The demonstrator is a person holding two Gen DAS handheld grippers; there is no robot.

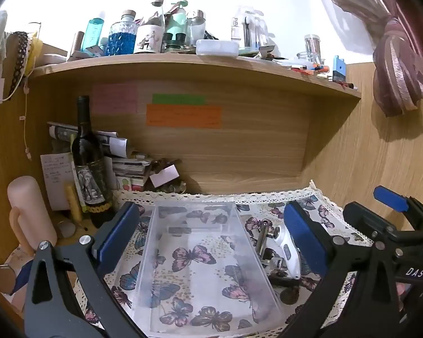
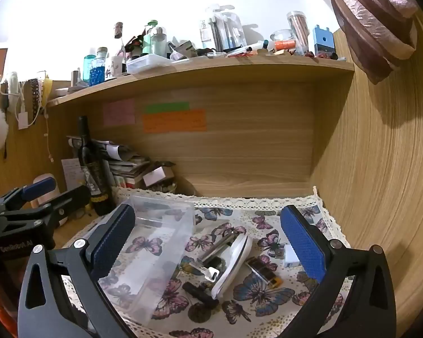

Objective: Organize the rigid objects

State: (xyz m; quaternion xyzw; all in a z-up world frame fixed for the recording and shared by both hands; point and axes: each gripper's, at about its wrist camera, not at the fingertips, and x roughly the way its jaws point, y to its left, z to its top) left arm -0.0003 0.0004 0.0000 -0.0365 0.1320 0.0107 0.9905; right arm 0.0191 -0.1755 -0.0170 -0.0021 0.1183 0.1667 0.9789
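A clear plastic bin (image 1: pixel 203 259) (image 2: pixel 155 253) sits empty on the butterfly-print cloth (image 2: pixel 253 290). My left gripper (image 1: pixel 211 242) is open, its blue pads on either side of the bin. To the bin's right lie a white remote (image 1: pixel 289 250) (image 2: pixel 234 264), a metal key (image 2: pixel 208 273), a metal rod (image 1: pixel 260 239), a black plug (image 2: pixel 200 293), a small dark-and-amber device (image 2: pixel 263 274) and a white-blue piece (image 2: pixel 290 256). My right gripper (image 2: pixel 208 239) is open above these small objects and holds nothing.
A dark wine bottle (image 1: pixel 88 166) and a pink cylinder (image 1: pixel 31 214) stand left of the cloth, with stacked papers (image 1: pixel 127 163) behind. A cluttered wooden shelf (image 1: pixel 194 62) runs overhead. The wooden side wall (image 2: pixel 375 169) bounds the right.
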